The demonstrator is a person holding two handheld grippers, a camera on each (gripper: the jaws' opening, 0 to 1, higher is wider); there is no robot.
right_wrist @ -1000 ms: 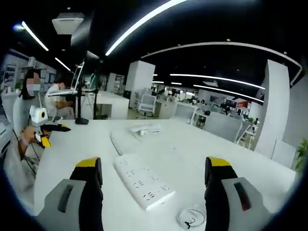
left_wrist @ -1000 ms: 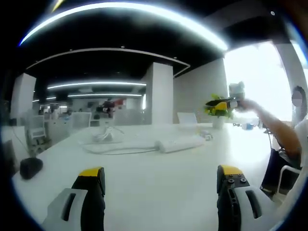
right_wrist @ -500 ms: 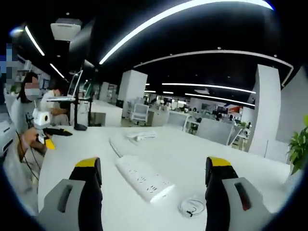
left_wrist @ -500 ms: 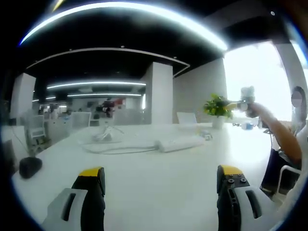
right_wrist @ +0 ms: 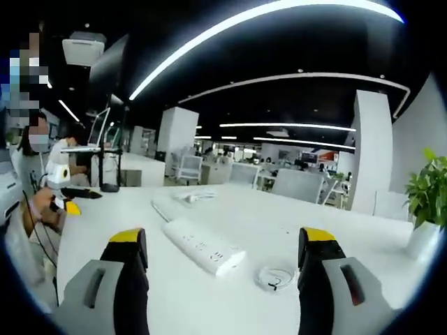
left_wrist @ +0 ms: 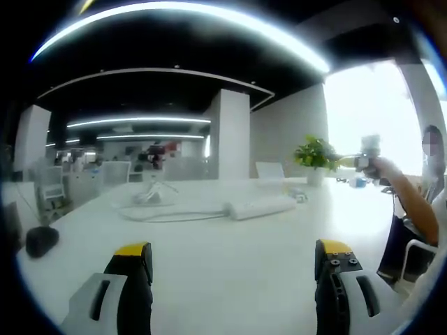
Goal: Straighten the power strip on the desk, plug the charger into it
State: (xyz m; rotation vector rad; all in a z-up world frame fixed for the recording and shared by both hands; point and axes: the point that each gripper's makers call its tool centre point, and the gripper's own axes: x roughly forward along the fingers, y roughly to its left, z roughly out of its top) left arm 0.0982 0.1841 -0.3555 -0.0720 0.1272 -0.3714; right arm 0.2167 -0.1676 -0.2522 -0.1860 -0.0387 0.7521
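Observation:
A white power strip [left_wrist: 262,206] lies across the middle of the white desk [left_wrist: 230,279], its cord [left_wrist: 164,215] looping to the left. In the right gripper view the power strip [right_wrist: 202,246] lies slantwise between my jaws, a little ahead of them. Beside it sits a small coiled white cable [right_wrist: 276,276]. A white bundle [right_wrist: 192,197] lies farther back. My left gripper [left_wrist: 233,255] is open over bare desk. My right gripper [right_wrist: 222,244] is open too, holding nothing. A hand holds the right gripper [left_wrist: 362,160] high at the far right.
A black object [left_wrist: 40,239] rests at the desk's left edge. A potted plant [left_wrist: 316,155] stands at the far end; the plant [right_wrist: 422,206] is also at the right. A person [right_wrist: 35,188] sits at the left with the left gripper [right_wrist: 70,199]. A stand [right_wrist: 108,150] rises behind.
The right gripper has swung rightward and back; in its view the power strip sits more centred and the plant has come in. In the left gripper view it moved right, past the plant.

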